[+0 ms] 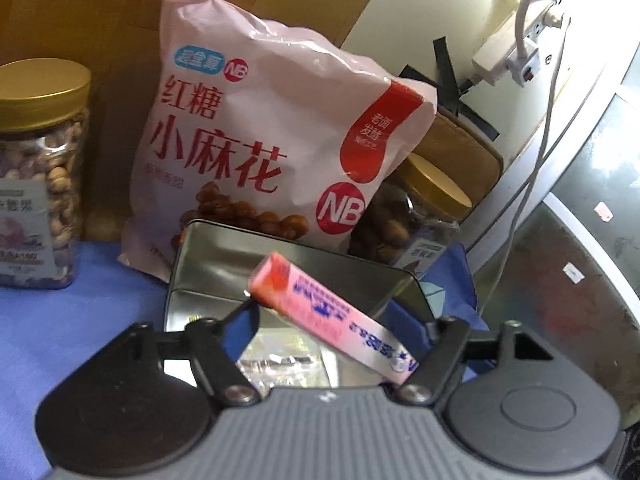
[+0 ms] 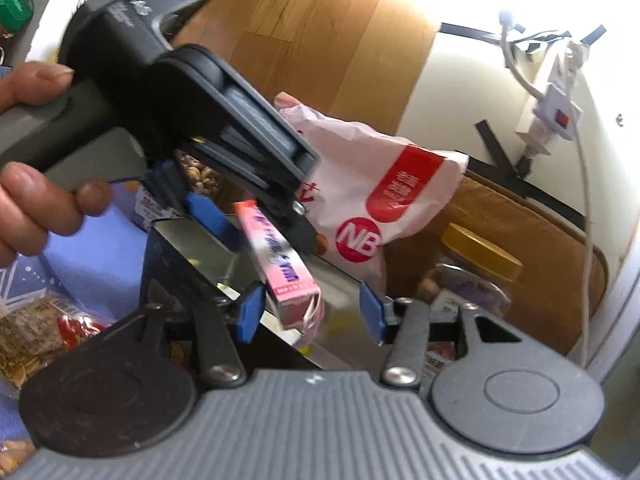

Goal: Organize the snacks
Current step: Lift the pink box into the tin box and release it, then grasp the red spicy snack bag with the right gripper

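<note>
The pink candy box (image 1: 328, 312) is held tight in the left gripper (image 2: 256, 228) jaws over the metal tin (image 1: 224, 256), not yet put in, while the right gripper (image 2: 310, 312) jaws are held open and empty.

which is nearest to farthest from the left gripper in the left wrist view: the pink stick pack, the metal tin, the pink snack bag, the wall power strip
1. pink stick pack: between the left gripper fingers, slanting up left.
2. metal tin: open, directly below and ahead.
3. pink snack bag: standing behind the tin.
4. wall power strip: on the wall, upper right.
</note>
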